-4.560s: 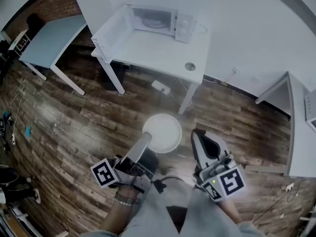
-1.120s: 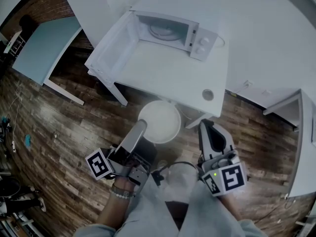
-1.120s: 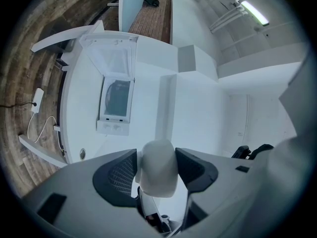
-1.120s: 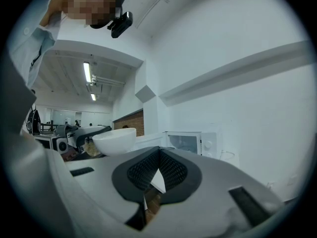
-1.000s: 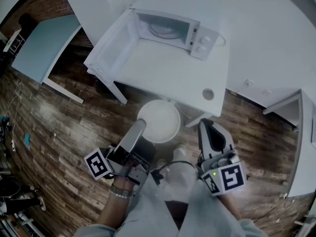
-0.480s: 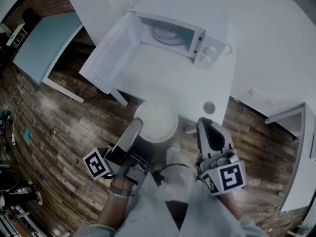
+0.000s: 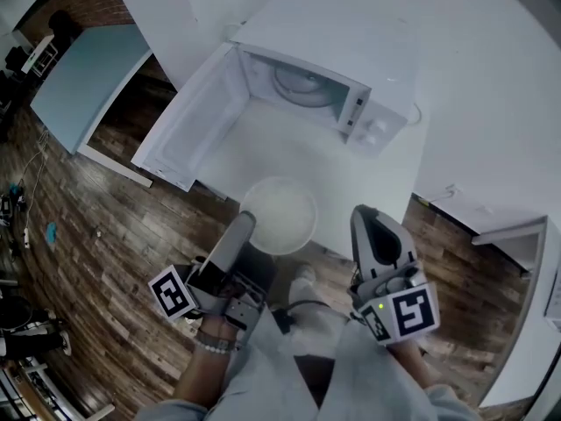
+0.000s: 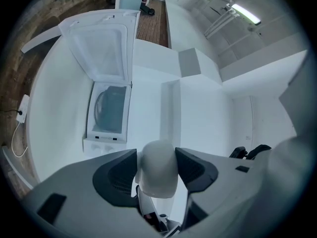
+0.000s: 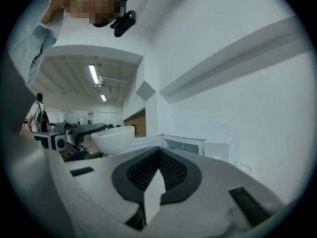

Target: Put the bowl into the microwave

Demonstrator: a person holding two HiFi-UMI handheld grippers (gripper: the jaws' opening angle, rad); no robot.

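Observation:
A white bowl (image 7: 279,215) hangs level over the front edge of the white table (image 7: 263,152). My left gripper (image 7: 244,224) is shut on the bowl's near rim; in the left gripper view the rim (image 8: 157,168) sits clamped between the dark pads. Straight ahead on the table stands the white microwave (image 7: 308,84), its door (image 7: 186,123) swung fully open to the left and a glass turntable inside. My right gripper (image 7: 369,224) is shut and empty, just right of the bowl. From the right gripper view the bowl (image 9: 113,138) is at left, the microwave (image 9: 184,144) beyond.
A grey-blue table (image 7: 86,75) stands at the far left over the wooden floor (image 7: 96,235). Another white desk (image 7: 524,239) edges in at right. White walls close behind and to the right of the microwave. A power strip (image 8: 21,110) lies on the floor.
The view has closed in on the table: the microwave is nearer and the bowl has gone from over the floor to over the table's front edge. Both grippers keep their state.

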